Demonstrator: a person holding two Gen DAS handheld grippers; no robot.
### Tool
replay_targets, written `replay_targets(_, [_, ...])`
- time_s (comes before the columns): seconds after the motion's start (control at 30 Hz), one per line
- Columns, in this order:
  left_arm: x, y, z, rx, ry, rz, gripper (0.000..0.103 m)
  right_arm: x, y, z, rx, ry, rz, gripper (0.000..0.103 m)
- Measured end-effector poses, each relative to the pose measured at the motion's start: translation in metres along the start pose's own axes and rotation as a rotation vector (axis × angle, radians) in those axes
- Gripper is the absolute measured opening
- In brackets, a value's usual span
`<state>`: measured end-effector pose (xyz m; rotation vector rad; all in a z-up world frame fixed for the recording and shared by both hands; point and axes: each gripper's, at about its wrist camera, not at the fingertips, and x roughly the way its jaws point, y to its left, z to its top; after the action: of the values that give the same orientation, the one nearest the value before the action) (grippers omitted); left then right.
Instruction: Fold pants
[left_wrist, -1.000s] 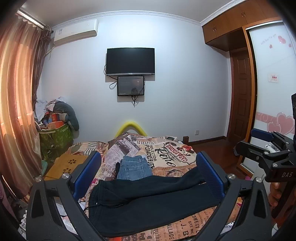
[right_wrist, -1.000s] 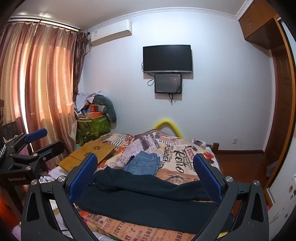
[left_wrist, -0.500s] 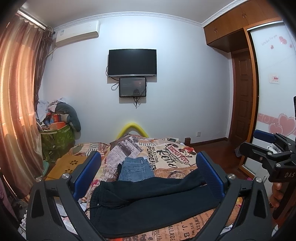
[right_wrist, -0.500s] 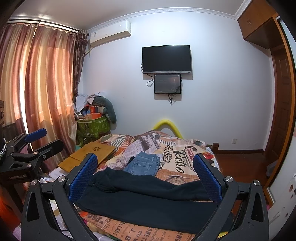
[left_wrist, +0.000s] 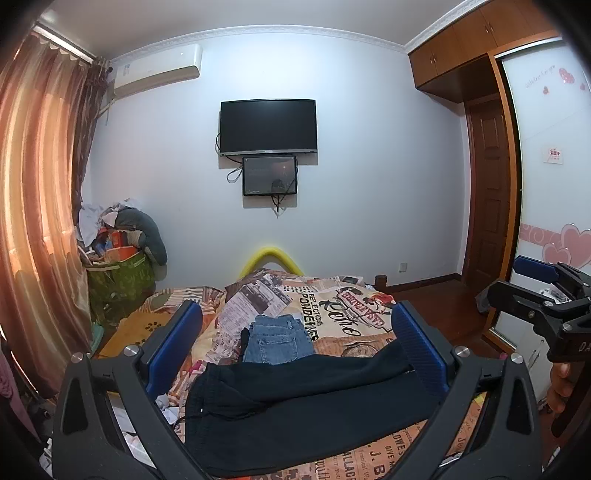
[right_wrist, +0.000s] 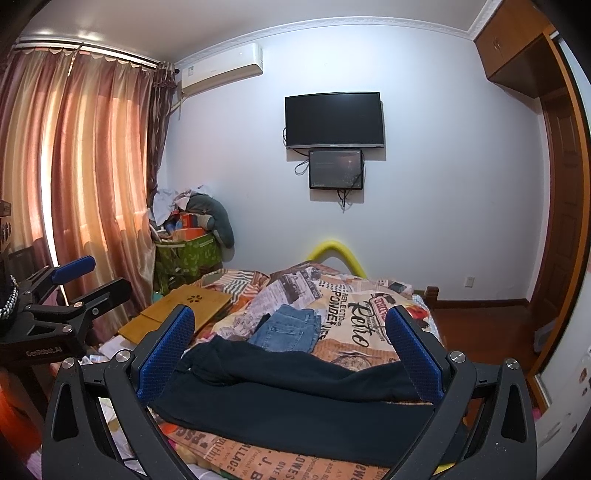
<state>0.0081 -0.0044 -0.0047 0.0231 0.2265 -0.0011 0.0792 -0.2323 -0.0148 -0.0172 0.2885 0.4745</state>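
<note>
While both grippers, left (left_wrist: 295, 347) and right (right_wrist: 290, 343), hover with fingers spread and empty, I'd lower them to pinch the pants (left_wrist: 303, 398), lying crosswise on the bed (left_wrist: 354, 314), at waistband and cuffs.

Daylight glows orange-pink through the curtains (right_wrist: 85, 173) on the left, and a cooler, even light covers the far wall (left_wrist: 369, 166). The room is moderately bright. Fisheye distortion bends the ceiling line and the wardrobe (left_wrist: 480, 55) at the edges, with black vignetting in the corners. Focus is sharp throughout; the dark pants (right_wrist: 295, 398) show little detail.
</note>
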Motion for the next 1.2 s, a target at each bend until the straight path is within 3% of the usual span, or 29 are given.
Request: replay_targets(1.2, [0.0028, -0.0030, 0.0015, 0.003, -0.007, -0.019, 0.103, -0.0003, -0.0004, 0.0000, 0.004, -0.003, -0.002, 0.103])
